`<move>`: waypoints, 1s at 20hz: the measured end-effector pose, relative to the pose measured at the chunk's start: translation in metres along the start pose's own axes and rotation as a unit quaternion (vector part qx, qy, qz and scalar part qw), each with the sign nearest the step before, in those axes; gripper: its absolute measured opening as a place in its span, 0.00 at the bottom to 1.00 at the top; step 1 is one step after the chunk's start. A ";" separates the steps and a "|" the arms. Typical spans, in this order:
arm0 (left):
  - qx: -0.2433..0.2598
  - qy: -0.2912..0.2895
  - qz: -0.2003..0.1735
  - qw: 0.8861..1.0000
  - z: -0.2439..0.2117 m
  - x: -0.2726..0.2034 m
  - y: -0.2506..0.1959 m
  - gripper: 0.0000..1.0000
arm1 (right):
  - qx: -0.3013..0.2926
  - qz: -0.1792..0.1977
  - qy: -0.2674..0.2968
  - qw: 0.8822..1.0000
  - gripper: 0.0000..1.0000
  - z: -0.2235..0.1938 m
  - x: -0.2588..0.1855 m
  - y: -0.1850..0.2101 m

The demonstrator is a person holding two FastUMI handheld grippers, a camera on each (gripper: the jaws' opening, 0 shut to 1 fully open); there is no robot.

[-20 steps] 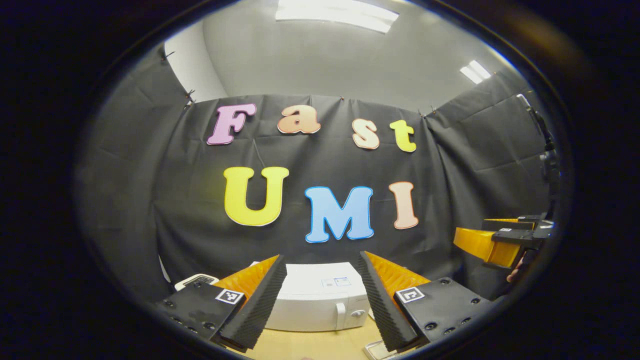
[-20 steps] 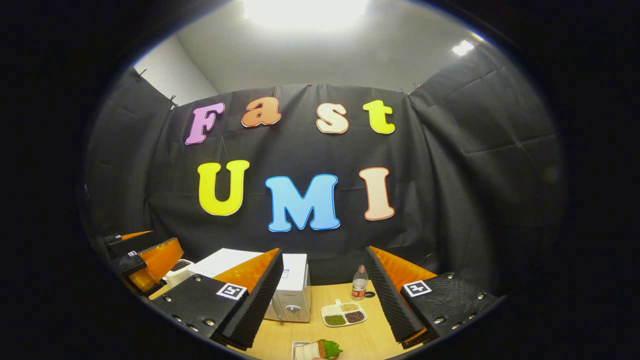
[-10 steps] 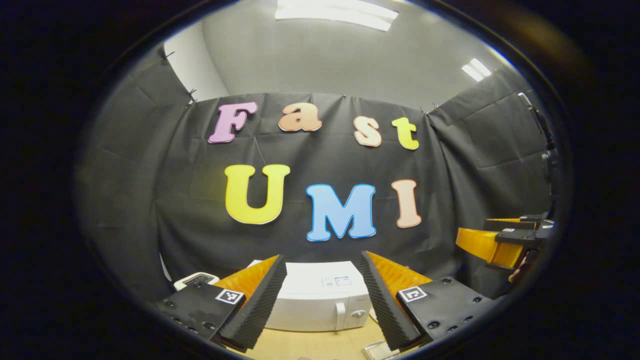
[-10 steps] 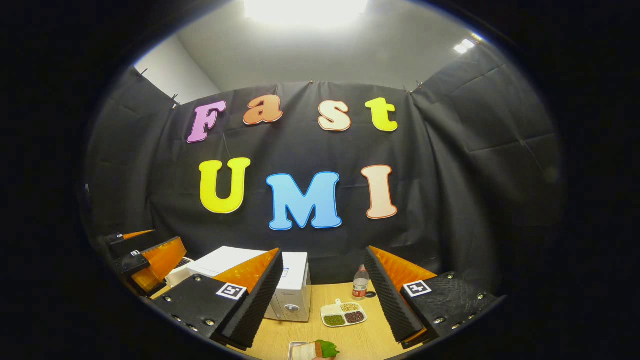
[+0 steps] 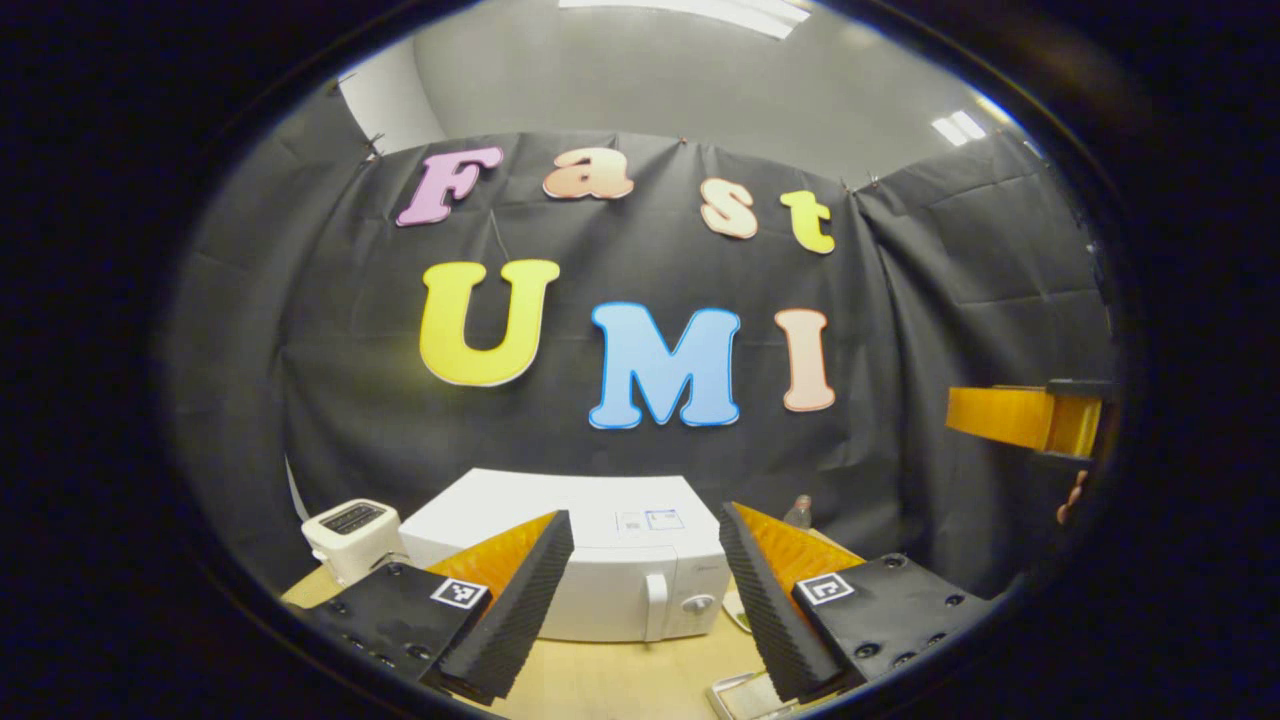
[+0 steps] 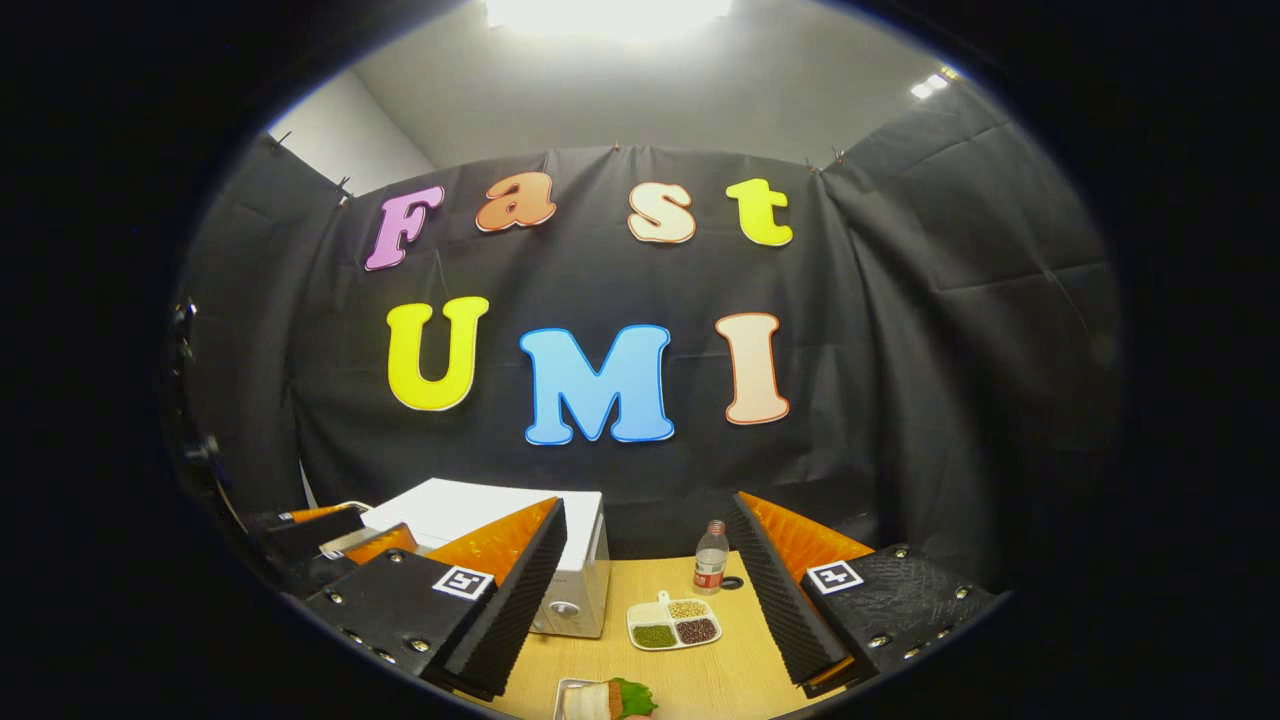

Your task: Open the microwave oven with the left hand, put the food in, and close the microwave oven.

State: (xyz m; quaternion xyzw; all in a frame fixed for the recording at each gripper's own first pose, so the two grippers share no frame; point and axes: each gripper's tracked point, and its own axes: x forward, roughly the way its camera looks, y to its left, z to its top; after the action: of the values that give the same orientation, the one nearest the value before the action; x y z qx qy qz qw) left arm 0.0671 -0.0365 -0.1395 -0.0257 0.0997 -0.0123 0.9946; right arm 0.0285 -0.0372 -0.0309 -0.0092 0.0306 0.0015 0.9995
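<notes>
Both grippers have tipped down since a moment ago, the left gripper [image 5: 640, 590] and right gripper [image 6: 648, 590] spread wide and empty, the closed white microwave oven [image 5: 610, 560] straight ahead on the wooden table [image 6: 700, 670], the food [image 6: 610, 698] nearer, by a sectioned dish [image 6: 673, 625].

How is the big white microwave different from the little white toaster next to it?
The microwave is much bigger than the toaster. The microwave is a wide box with a flat top; the toaster is small and rounded, with dark slots on top. The microwave has an upright handle and a round knob on its front; the toaster shows neither. Both are white and stand side by side on the wooden table.
</notes>
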 end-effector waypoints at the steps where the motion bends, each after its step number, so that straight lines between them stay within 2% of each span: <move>1: 0.001 0.013 -0.003 1.000 -0.014 0.011 -0.002 0.97 | -0.001 -0.001 0.004 1.000 0.98 -0.004 0.002 -0.002; 9: 0.013 0.112 -0.012 0.994 -0.140 0.094 -0.015 0.85 | -0.011 -0.007 0.057 0.998 0.98 -0.050 0.025 -0.028; 10: 0.011 0.123 -0.011 0.992 -0.152 0.101 -0.015 0.77 | -0.011 -0.008 0.065 0.998 0.98 -0.056 0.029 -0.031; 11: 0.011 0.133 -0.009 0.991 -0.163 0.109 -0.014 0.65 | -0.013 -0.009 0.073 0.997 0.98 -0.061 0.033 -0.034; 14: 0.006 0.147 -0.005 0.989 -0.186 0.130 -0.014 0.53 | -0.017 -0.017 0.081 0.996 0.98 -0.066 0.041 -0.044; 15: 0.005 0.153 -0.003 0.988 -0.193 0.136 -0.013 0.57 | -0.017 -0.019 0.082 0.996 0.98 -0.067 0.043 -0.046; 20: -0.006 0.173 -0.008 0.985 -0.207 0.145 -0.020 0.56 | -0.019 -0.029 0.089 0.995 0.98 -0.073 0.044 -0.055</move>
State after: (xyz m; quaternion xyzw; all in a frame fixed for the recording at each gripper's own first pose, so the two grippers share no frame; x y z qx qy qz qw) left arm 0.1676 -0.0708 -0.3698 -0.0301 0.2699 -0.0237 0.9621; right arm 0.0686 -0.0934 -0.1056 -0.0295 0.1194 -0.0278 0.9920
